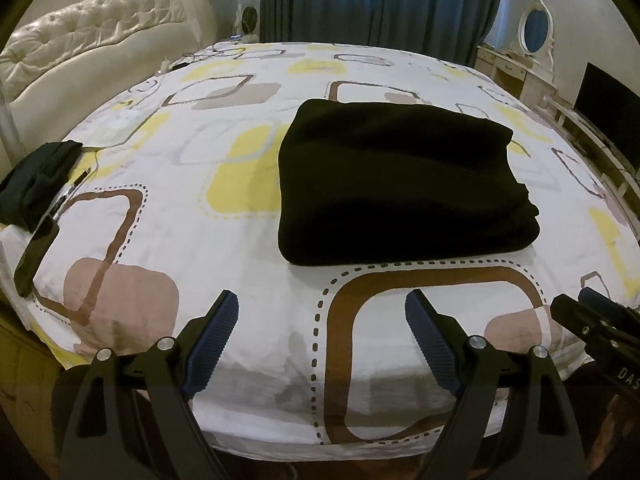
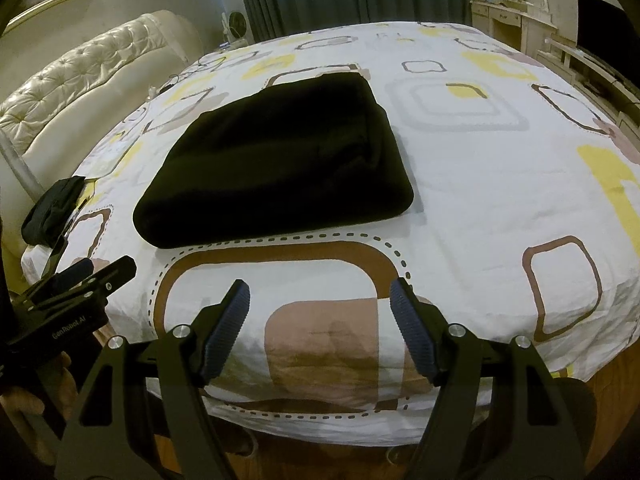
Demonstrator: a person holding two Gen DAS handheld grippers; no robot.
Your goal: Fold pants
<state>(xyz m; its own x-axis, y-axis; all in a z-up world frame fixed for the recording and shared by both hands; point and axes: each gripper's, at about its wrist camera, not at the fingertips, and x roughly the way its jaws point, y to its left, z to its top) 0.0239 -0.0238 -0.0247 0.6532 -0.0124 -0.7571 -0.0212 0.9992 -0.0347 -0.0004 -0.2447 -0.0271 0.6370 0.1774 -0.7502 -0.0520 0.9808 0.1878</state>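
Centre-frame on the bed (image 1: 248,264), I see the black pants (image 1: 400,188) lying as a compact folded bundle, so I judge the folding essentially finished, with my left gripper (image 1: 322,332) and right gripper (image 2: 320,320) spread wide, holding nothing.

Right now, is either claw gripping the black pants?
No. The pants lie folded on the bed, and the left claw and right claw both hang open short of them.

Bed (image 1: 168,216): patterned white sheet, tufted cream headboard (image 1: 92,36)
Window: blue curtains (image 1: 380,0)
Far corner: vanity (image 1: 520,68), oval mirror (image 1: 536,28)
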